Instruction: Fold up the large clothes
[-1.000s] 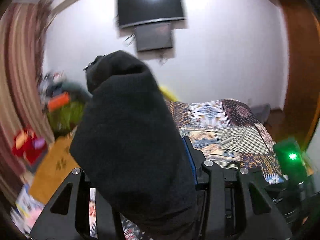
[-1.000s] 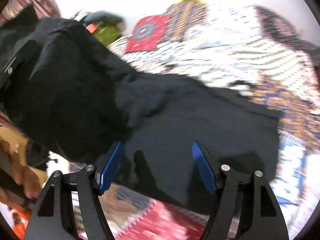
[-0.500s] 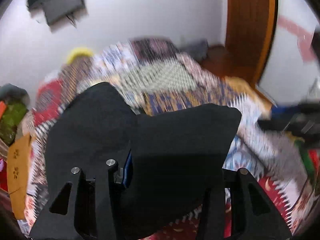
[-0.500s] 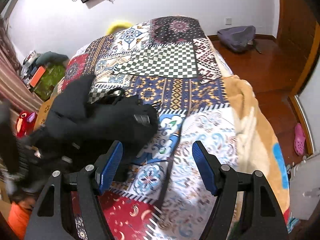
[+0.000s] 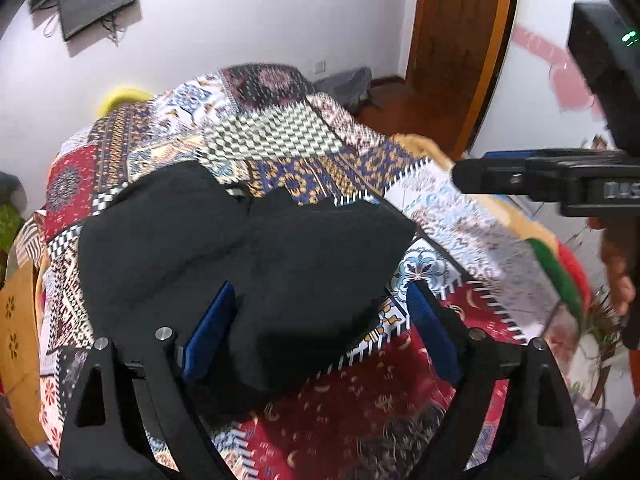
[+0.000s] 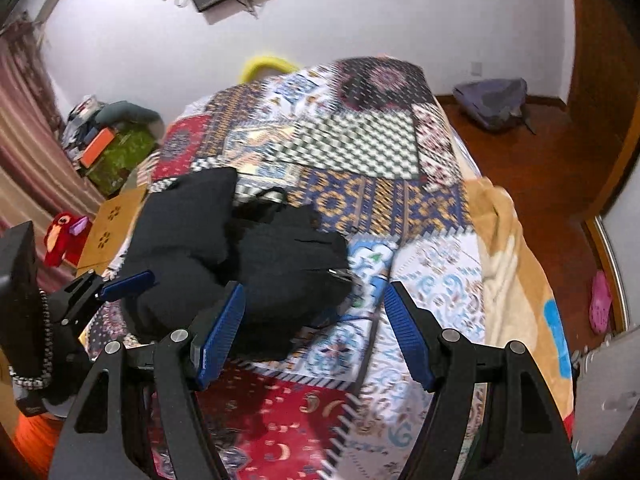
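we see the garment (image 6: pixel 240 264) lying bunched on the bed (image 6: pixel 360 148), toward its 9 o'clock side. the left claw (image 5: pixel 316 336) hangs over the garment's near edge; the right claw (image 6: pixel 316 332) sits at the garment's 4 o'clock, over the bed cover. a bag (image 6: pixel 492 100) lies on the floor (image 6: pixel 560 168) at the bed's 1 o'clock.

Left gripper (image 5: pixel 320 336): black angular frame, triangular cutouts, 4 silver screws, 2 ribbed blue pads (image 5: pixel 208 332). Right gripper (image 6: pixel 316 336) matches; seen from the left camera it carries a black box with a green light.
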Available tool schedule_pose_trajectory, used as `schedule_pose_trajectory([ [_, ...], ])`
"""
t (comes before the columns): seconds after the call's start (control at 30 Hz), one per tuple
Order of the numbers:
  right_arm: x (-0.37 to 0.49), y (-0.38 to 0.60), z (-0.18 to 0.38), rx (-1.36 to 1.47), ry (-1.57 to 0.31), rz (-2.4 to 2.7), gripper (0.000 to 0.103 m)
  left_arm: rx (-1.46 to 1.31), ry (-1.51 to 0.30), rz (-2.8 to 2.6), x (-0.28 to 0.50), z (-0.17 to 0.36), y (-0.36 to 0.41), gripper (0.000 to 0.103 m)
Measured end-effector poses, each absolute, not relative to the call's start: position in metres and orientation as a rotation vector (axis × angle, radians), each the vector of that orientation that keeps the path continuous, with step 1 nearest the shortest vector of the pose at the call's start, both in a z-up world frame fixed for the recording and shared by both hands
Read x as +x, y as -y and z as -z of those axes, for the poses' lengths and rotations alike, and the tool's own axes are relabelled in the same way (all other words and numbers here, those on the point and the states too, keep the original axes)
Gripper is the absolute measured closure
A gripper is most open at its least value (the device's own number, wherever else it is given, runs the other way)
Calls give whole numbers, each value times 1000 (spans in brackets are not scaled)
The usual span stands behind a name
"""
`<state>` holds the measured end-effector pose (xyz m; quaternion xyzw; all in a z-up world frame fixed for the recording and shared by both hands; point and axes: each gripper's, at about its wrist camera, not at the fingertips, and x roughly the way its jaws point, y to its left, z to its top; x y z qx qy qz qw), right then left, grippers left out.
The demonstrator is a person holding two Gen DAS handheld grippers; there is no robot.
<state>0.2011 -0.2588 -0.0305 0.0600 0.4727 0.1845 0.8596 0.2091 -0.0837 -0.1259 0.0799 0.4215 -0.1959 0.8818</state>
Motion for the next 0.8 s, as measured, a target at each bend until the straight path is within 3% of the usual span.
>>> schedule_pose_trajectory([
  [0.27, 203, 201, 26, 50, -952, -496, 32, 232, -716, 167, 192, 94, 21, 3],
  [0.53, 218, 164, 65, 0, -1013, -505, 32, 103, -874, 82, 224, 137, -34, 2],
  [0.8, 219, 181, 122, 26, -1145, -468, 26, -83, -907, 136, 220, 176, -44, 0],
])
